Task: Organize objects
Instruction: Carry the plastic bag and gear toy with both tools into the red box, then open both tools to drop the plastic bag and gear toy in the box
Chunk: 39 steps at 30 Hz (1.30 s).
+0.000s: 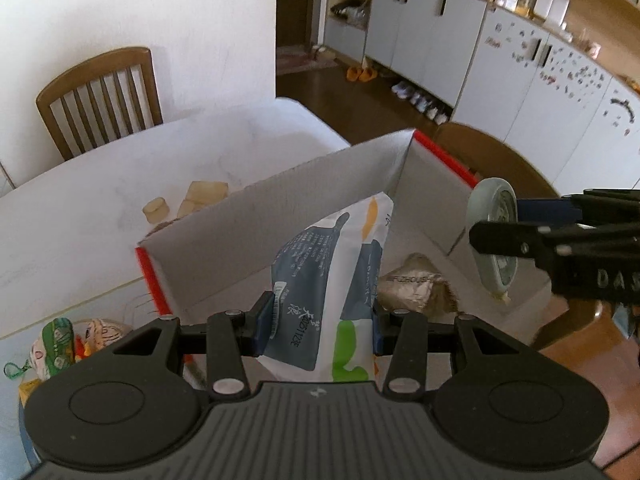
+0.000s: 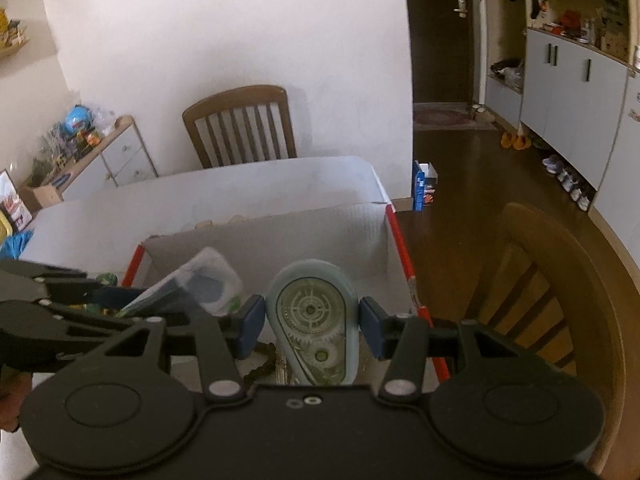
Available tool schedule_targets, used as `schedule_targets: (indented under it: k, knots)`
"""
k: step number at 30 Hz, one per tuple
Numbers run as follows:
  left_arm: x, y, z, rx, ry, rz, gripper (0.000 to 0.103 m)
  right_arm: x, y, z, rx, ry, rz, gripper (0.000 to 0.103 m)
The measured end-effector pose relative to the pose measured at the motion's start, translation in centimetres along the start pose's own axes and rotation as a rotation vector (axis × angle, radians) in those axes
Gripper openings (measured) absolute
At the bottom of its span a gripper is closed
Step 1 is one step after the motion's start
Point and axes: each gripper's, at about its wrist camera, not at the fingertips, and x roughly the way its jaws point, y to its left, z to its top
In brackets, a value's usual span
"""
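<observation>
My left gripper (image 1: 322,326) is shut on a white, blue and green printed pouch (image 1: 332,280) and holds it upright over an open cardboard box (image 1: 280,216) with red edges. A crumpled brown paper packet (image 1: 416,286) lies on the box floor. My right gripper (image 2: 311,326) is shut on a pale blue correction tape dispenser (image 2: 312,320) over the same box (image 2: 360,240). The right gripper and the dispenser (image 1: 494,236) show at the right of the left wrist view. The left gripper and pouch (image 2: 192,284) show at the left of the right wrist view.
The box sits on a white table (image 1: 100,208). Beige blocks (image 1: 200,196) lie on the table behind the box. Colourful small packets (image 1: 60,344) lie left of the box. Wooden chairs stand at the far side (image 2: 240,128) and at the right (image 2: 552,300).
</observation>
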Motion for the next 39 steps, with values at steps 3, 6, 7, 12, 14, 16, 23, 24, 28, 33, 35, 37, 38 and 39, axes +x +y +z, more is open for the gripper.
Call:
schedule_targets:
  k: [3, 6, 7, 12, 14, 16, 23, 24, 28, 33, 35, 37, 38, 39]
  knots:
    - [1.6, -0.2, 0.2, 0.007, 0.029, 0.026, 0.044, 1.2, -0.1, -0.3, -0.018, 0.036, 0.006, 0.05]
    - [2.9, -0.3, 0.3, 0.012, 0.054, 0.048, 0.044, 2.3, 0.0, -0.7, -0.048, 0.064, 0.002, 0.05]
    - [3.2, -0.4, 0.3, 0.014, 0.059, 0.052, 0.044, 2.5, 0.0, -0.9, -0.056, 0.069, 0.004, 0.05]
    - [4.6, -1.2, 0.5, 0.032, 0.088, 0.067, 0.045, 3.4, 0.2, -1.3, -0.112, 0.089, 0.006, 0.05]
    - [5.2, -1.6, 0.8, 0.038, 0.105, 0.074, 0.045, 3.7, 0.3, -1.6, -0.139, 0.095, 0.0, 0.05]
    - [5.7, -1.8, 0.9, 0.038, 0.118, 0.075, 0.045, 4.0, 0.3, -1.8, -0.151, 0.106, 0.002, 0.05]
    - [7.1, -2.0, 1.0, 0.035, 0.166, 0.085, 0.045, 5.0, -0.2, -2.8, -0.175, 0.144, 0.01, 0.05]
    - [7.3, -2.0, 1.0, 0.03, 0.173, 0.083, 0.045, 5.2, -0.3, -2.9, -0.177, 0.148, 0.007, 0.05]
    - [7.7, -1.7, 1.0, 0.02, 0.192, 0.08, 0.045, 5.4, -0.4, -2.7, -0.17, 0.142, 0.011, 0.05]
    - [7.5, -1.6, 0.8, 0.008, 0.199, 0.077, 0.051, 5.7, -0.3, -2.5, -0.166, 0.137, 0.015, 0.05]
    - [7.4, -1.4, 0.9, 0.001, 0.195, 0.074, 0.06, 5.6, -0.5, -2.5, -0.158, 0.137, 0.019, 0.051]
    - [7.0, -1.3, 0.8, -0.008, 0.185, 0.07, 0.07, 5.6, -0.7, -2.5, -0.151, 0.138, 0.022, 0.051]
    - [6.9, -1.1, 0.8, -0.01, 0.182, 0.068, 0.071, 5.6, -0.7, -2.5, -0.148, 0.139, 0.023, 0.051]
    - [6.7, -1.0, 0.7, -0.013, 0.181, 0.065, 0.071, 5.5, -0.7, -2.5, -0.143, 0.14, 0.026, 0.051]
